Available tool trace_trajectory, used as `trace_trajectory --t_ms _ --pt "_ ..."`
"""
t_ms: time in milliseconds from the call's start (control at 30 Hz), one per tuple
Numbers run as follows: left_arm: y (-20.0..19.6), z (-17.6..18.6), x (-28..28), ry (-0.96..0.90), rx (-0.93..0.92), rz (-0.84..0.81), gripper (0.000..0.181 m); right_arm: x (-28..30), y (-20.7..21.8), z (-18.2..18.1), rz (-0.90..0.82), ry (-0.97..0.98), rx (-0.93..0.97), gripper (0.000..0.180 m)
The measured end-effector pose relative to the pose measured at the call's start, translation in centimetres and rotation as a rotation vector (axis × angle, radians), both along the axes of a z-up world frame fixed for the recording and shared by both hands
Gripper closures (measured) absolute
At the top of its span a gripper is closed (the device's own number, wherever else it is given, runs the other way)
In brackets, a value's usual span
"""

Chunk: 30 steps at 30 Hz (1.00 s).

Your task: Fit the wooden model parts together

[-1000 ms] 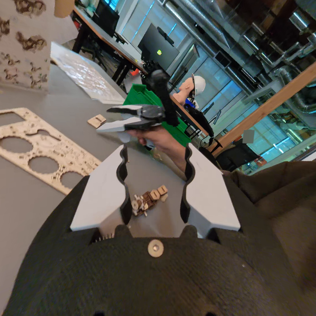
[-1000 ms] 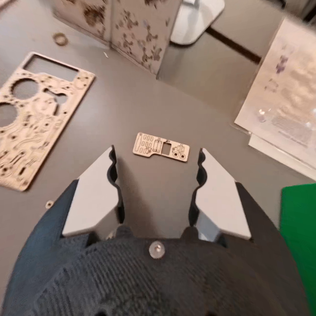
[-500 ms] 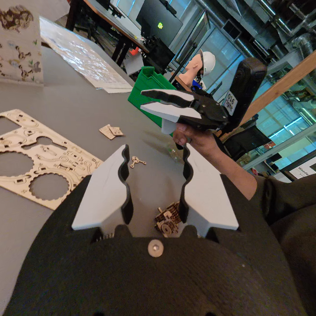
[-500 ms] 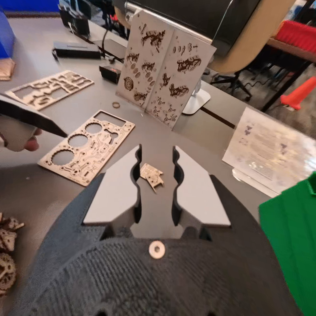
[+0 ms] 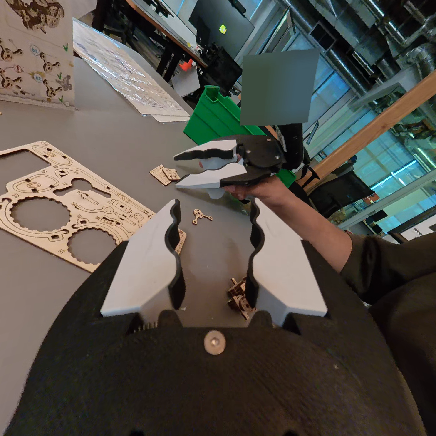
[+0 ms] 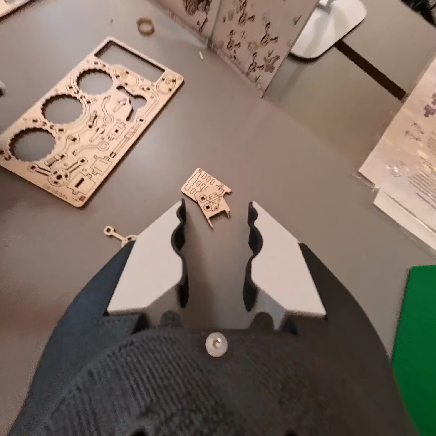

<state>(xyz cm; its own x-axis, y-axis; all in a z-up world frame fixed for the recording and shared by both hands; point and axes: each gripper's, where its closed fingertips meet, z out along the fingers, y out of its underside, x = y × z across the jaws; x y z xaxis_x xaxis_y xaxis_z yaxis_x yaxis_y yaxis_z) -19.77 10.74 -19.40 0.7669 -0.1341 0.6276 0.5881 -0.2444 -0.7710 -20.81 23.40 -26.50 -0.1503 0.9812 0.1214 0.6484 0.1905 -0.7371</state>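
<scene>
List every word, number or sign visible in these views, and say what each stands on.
I do not quote writing, so here is only where it stands.
Wooden parts sheet: small engraved numbers beside the parts.
Instruction booklet: circled step marks and ticks.
Laminated sheet: lines of print, too blurred to read.
Small wooden card: engraved marks, too small to read.
White sign: cut off at the picture's edge.
</scene>
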Motion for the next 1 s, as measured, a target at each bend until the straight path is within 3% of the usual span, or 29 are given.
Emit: trace_trajectory --t_ms 133,233,367,433,533,633,733,1000 --pt "-0.1 0.0 -0.1 -0.005 0.005 0.001 0.122 0.1 0.3 -0.5 0.015 -0.024 0.028 0.164" --pt "0.0 -0.1 0.1 0.001 -0.002 -0.009 0.122 0.7 1.9 0.2 -0.029 0.005 0.052 0.177" --pt "0.0 -0.3 0.3 -0.007 -0.006 -0.021 0.123 1.7 4.1 0.5 -0.098 0.011 0.035 0.165" --pt "0.1 -0.3 0.4 -0.009 -0.006 -0.025 0.123 1.5 3.5 0.6 -0.076 0.025 0.001 0.149" --pt "0.1 -0.4 0.5 -0.01 -0.008 -0.029 0.123 0.4 1.9 0.5 -0.034 0.032 -0.022 0.14" --pt "0.0 -0.3 0.6 -0.01 -0.007 -0.029 0.123 -0.4 1.5 -0.4 -0.028 -0.01 0.032 0.143" --pt "0.0 -0.3 0.5 -0.009 -0.005 -0.027 0.123 -0.6 1.7 -0.7 -0.039 -0.026 0.023 0.16" --pt "0.0 -0.2 0.6 -0.019 -0.003 -0.031 0.124 1.1 6.2 -0.7 -0.201 -0.045 0.068 0.166"
